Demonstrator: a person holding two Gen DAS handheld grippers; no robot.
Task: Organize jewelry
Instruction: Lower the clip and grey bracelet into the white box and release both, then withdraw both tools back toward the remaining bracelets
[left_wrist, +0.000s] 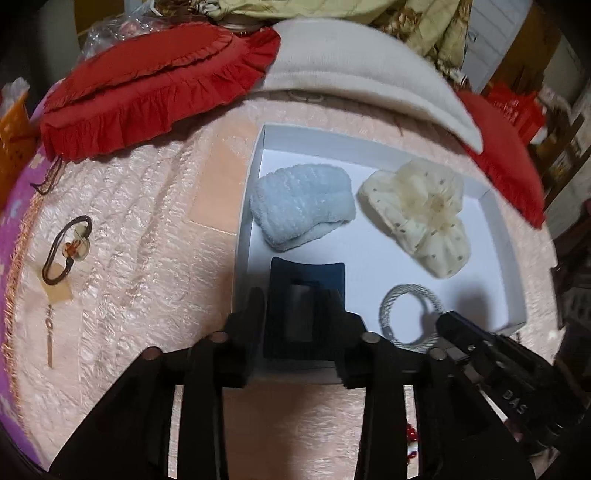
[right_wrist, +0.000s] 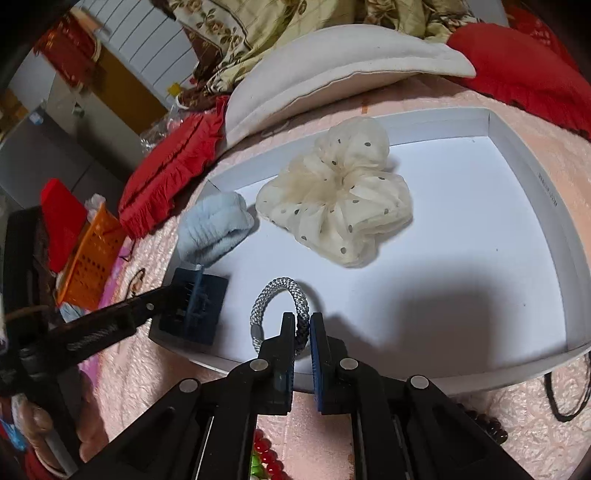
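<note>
In the box (right_wrist: 524, 155): blue scrunchie (left_wrist: 301, 208), cream scrunchie (right_wrist: 336, 199); my left gripper (left_wrist: 299, 314) part-open, clip (left_wrist: 306, 291) loose between; right gripper (right_wrist: 303, 328) pinching braided band (right_wrist: 280, 291); brown tie (left_wrist: 66, 249) left of my jaws, outstanding.

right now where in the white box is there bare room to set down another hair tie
The white box is bare on its right half, between the cream scrunchie and the right wall. The left side is crowded: blue scrunchie, dark blue clip, silver braided tie.
</note>
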